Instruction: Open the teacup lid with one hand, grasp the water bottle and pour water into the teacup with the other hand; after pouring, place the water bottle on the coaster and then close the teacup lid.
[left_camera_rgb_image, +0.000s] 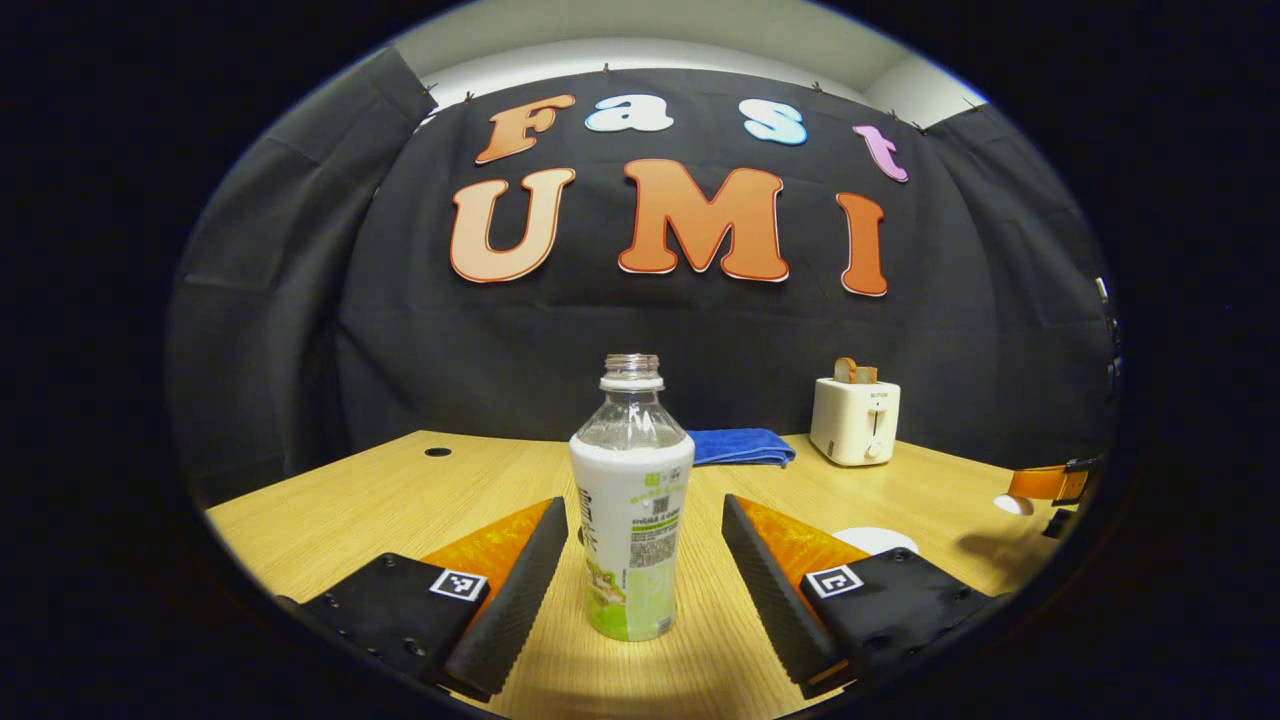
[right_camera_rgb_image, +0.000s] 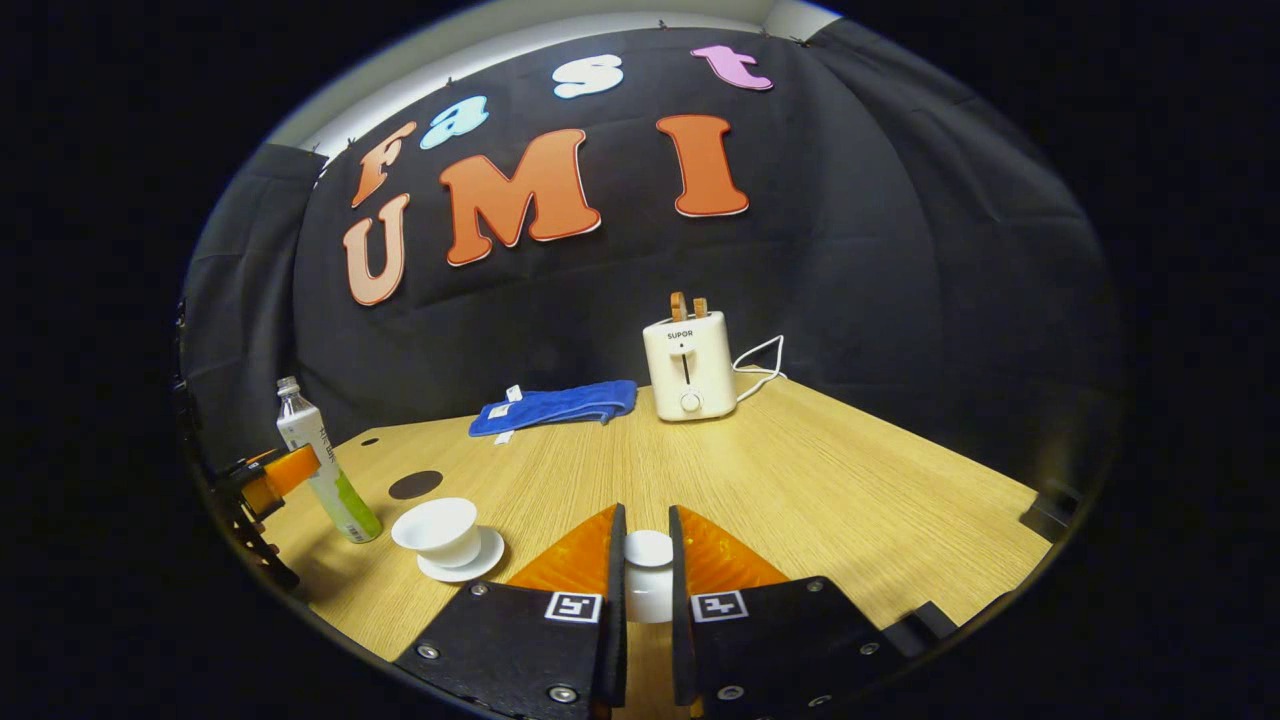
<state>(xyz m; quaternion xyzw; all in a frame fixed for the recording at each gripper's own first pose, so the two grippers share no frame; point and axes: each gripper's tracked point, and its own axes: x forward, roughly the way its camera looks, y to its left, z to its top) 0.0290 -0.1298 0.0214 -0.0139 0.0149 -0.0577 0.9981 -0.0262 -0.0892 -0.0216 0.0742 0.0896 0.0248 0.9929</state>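
My right tongs (right_camera_rgb_image: 648, 590) are clamped on the lid (right_camera_rgb_image: 648, 572), lifted off the cup (right_camera_rgb_image: 437, 530). My left tongs (left_camera_rgb_image: 640, 575) stand apart around the bottle (left_camera_rgb_image: 632, 500), left of the cup; next, squeeze and tip it over the cup

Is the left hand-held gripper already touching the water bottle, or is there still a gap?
Apart. In the left gripper view, the left hand-held gripper is open around the water bottle, and bare table shows between each finger and the bottle.
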